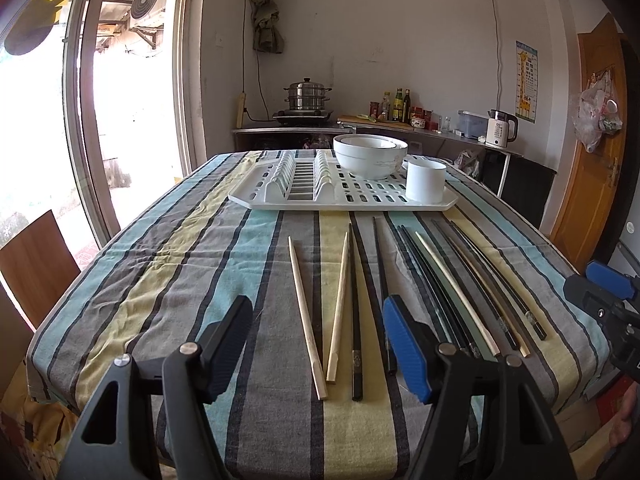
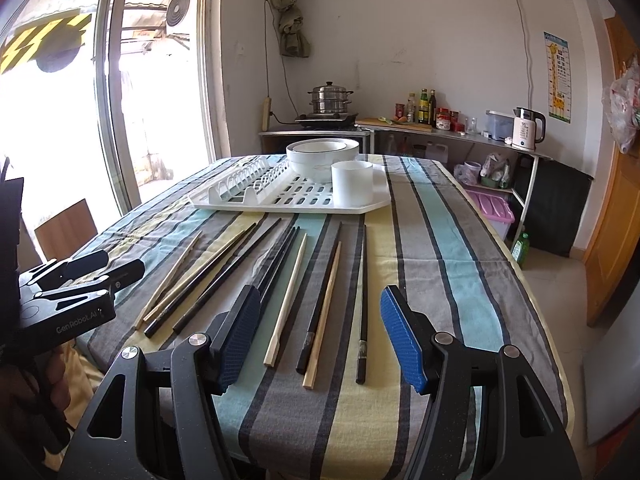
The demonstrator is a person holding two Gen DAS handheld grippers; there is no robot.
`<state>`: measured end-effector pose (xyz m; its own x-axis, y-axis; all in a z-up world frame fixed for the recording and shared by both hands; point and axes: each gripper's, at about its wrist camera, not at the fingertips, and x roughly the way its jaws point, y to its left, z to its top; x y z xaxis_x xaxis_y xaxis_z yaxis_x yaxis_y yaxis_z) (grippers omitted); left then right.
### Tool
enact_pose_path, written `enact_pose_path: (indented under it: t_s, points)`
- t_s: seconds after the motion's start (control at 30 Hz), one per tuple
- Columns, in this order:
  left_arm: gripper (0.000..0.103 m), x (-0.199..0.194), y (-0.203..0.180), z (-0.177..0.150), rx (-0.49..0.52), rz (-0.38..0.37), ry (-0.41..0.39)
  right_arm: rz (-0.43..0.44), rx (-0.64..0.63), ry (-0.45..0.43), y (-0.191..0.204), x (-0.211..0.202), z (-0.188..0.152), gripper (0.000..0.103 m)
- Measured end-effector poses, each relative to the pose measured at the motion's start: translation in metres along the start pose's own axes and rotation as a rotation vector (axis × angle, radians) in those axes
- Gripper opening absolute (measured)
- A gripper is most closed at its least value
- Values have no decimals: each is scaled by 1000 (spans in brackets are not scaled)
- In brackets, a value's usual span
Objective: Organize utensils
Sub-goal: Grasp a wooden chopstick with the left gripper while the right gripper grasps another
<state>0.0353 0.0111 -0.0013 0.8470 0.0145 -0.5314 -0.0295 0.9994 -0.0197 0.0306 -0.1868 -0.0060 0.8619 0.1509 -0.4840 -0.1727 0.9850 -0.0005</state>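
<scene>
A steel steamer pot (image 2: 329, 98) stood on a stove (image 2: 326, 119) against the back wall. To the right of the pot, a cluster of sauce bottles (image 2: 425, 106) and red jars (image 2: 444, 117) lined a long shelf, and further right along it sat a white electric kettle (image 2: 527, 129). Well to the right of the pot, a giraffe height chart (image 2: 557, 77) hung on the wall. Left of the pot rose a tall sliding glass door (image 1: 132, 120), bright with daylight. Lower right of the pot, a pink-lidded storage box (image 2: 493, 207) rested on the floor beside a green bottle (image 2: 520, 248).
</scene>
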Motion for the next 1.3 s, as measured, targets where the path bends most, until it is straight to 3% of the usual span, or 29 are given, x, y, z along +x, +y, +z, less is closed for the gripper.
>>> enact_pose_path:
  t_s: [0.27,0.47,0.8,1.23,1.3]
  points:
    - [61,64,25,26,-30,19,127,42,-23,118,5,62,27,62]
    - [52,100,39,37,-59,5,214,69,-15,233,2,109,41,38]
    - [47,137,39,45,-76,-55,326,81,-43,387,6,172,53,22]
    - [20,156,29,59,1,-18,356,63,-85,460,12,207,67,15]
    - [17,157,26,59,21,-4,356,60,-90,469,13,209,68,9]
